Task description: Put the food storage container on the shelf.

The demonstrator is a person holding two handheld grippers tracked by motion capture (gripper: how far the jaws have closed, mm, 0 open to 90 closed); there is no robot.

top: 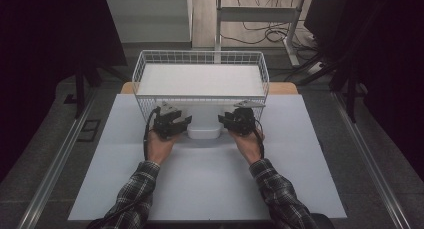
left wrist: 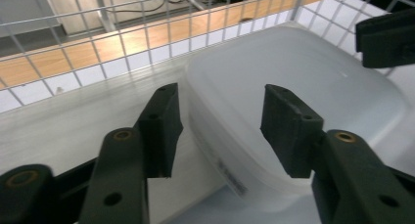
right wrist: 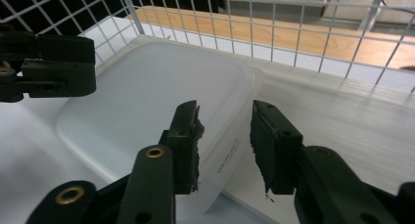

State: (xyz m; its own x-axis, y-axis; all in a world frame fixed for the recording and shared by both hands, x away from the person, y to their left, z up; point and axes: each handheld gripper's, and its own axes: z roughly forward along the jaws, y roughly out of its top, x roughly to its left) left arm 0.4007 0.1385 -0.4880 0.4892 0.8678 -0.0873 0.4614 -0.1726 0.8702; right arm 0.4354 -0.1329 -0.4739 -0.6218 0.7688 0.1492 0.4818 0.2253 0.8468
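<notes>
while both spread, the left claw point(left wrist: 220, 131) and right claw point(right wrist: 225, 145) seemingly straddle the container's point(left wrist: 303, 87) opposite edges

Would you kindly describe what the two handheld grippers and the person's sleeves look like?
Both the left gripper and right gripper are black, each topped by a grey three-cornered plate. Their fingers are flat black pads on arms with brass-coloured rivets. Black cables trail back. The sleeves are dark plaid.

Left gripper point(top: 172, 122) and right gripper point(top: 238, 120) flank a white container point(top: 203, 132) — beside wire basket point(top: 200, 59).
</notes>
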